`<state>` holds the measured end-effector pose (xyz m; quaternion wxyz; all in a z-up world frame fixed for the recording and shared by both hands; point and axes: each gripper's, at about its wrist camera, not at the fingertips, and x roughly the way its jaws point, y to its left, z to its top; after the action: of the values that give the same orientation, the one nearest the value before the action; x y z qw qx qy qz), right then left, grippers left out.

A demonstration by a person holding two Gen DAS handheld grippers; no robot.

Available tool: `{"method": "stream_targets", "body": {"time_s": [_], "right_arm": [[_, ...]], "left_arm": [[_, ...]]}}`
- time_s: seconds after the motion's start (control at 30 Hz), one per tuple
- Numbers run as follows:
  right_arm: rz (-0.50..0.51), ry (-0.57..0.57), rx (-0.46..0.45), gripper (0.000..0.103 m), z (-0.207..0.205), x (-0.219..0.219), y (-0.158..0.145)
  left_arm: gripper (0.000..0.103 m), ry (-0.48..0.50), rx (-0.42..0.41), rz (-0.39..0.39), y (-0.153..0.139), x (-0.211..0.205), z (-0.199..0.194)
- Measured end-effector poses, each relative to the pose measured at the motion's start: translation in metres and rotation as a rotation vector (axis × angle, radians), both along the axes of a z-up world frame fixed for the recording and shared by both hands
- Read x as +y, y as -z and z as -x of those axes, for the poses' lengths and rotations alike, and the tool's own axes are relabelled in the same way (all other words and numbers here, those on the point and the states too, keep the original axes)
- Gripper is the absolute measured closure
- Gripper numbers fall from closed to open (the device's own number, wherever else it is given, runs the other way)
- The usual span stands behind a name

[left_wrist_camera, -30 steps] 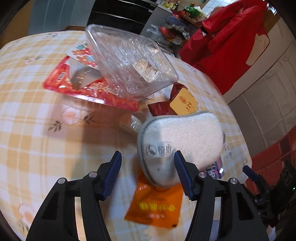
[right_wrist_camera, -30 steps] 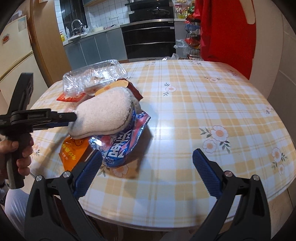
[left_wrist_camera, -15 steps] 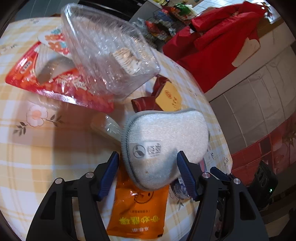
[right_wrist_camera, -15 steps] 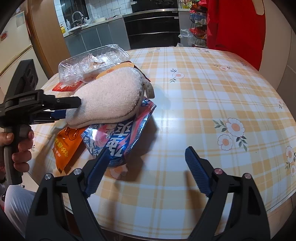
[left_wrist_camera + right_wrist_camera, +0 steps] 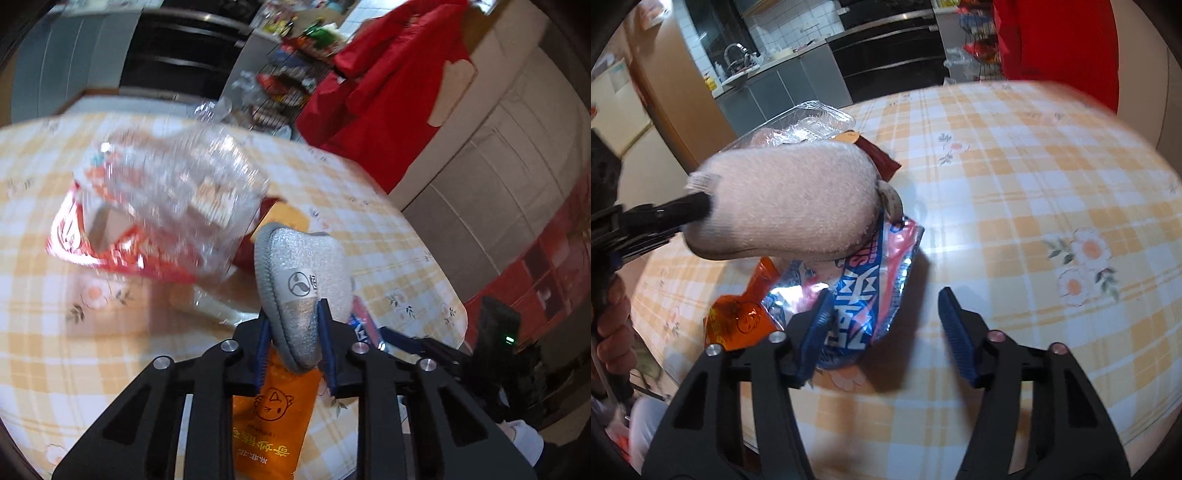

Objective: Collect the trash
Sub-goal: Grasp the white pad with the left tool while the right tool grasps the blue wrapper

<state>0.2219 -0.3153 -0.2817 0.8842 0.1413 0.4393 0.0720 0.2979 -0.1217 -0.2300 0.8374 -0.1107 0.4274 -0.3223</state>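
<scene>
The left gripper (image 5: 293, 341) is found clamped on the narrow end of a grey-and-white sponge pad (image 5: 301, 280), its jaws closing; half a second earlier the blue pads stood apart on either side of the pad with no contact. The pad is now held clear of the desk (image 5: 1015, 177) — in the right wrist view it hangs above the blue-and-pink foil wrapper (image 5: 871, 291) and the orange sachet (image 5: 273, 421), whereas a second ago it lay on top of them.

The right gripper (image 5: 884, 332) is noted closing but not yet gripping: its left pad lies against the edge of the foil wrapper, the right pad stands over bare tablecloth. A second ago its jaws were spread much wider and were farther from the wrapper.

Remaining litter — the clear plastic tray (image 5: 177, 199), blurred in the left view, and the red packet (image 5: 92, 240) beneath it — is recorded at the far side of the desk, as before.
</scene>
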Motion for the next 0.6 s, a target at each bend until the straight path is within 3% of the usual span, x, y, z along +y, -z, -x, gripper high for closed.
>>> {"method": "stream_targets", "body": {"time_s": [0.13,0.17,0.27,0.37,0.6], "right_arm": [[-0.073,0.022,0.027,0.046,-0.009,-0.003,0.008],[-0.079,0.026,0.024,0.051,-0.01,-0.004,0.008],[-0.152,0.007,0.015,0.078,-0.012,-0.005,0.006],[-0.149,0.002,-0.026,0.089,-0.008,-0.003,-0.006],[-0.068,-0.012,-0.107,0.092,0.008,0.006,-0.037]], "left_arm": [[0.083,0.016,-0.062,-0.006,-0.019,-0.003,0.009],[0.083,0.019,-0.079,-0.005,-0.025,-0.004,0.012],[0.085,0.018,-0.122,-0.008,-0.038,-0.003,0.022],[0.086,0.005,-0.168,-0.016,-0.052,0.005,0.033],[0.086,-0.072,-0.226,-0.008,-0.08,0.036,0.055]]}}
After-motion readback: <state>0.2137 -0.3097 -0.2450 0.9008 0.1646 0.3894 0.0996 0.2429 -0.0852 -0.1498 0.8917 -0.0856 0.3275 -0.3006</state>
